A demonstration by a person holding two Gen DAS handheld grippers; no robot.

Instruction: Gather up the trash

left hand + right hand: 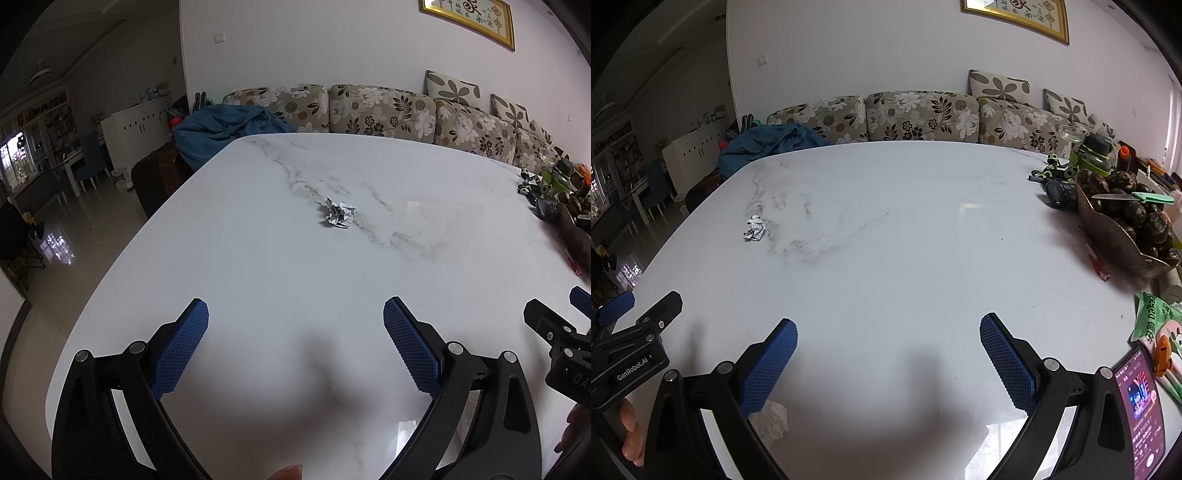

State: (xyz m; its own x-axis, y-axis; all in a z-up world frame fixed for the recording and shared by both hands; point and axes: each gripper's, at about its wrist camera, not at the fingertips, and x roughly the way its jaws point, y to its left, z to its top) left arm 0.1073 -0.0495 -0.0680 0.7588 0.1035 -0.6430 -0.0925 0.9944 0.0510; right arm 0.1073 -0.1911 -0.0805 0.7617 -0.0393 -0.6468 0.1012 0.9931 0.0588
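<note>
A small crumpled paper scrap (339, 214) lies on the white marble table (258, 258), well ahead of my left gripper (295, 314), which is open and empty. The scrap also shows in the right wrist view (755, 229), far left of my right gripper (888, 332), which is open and empty. A white crumpled tissue (774, 421) lies on the table just under the right gripper's left finger (768, 369). The left gripper's body shows at the left edge of the right wrist view (631, 350).
A wooden bowl of dark fruit with a knife (1126, 221) stands at the table's right side, with a remote (1062, 194), green bottles (1093, 151), a green packet (1152, 317) and a lit phone (1141, 410). A floral sofa (923, 118) runs behind the table.
</note>
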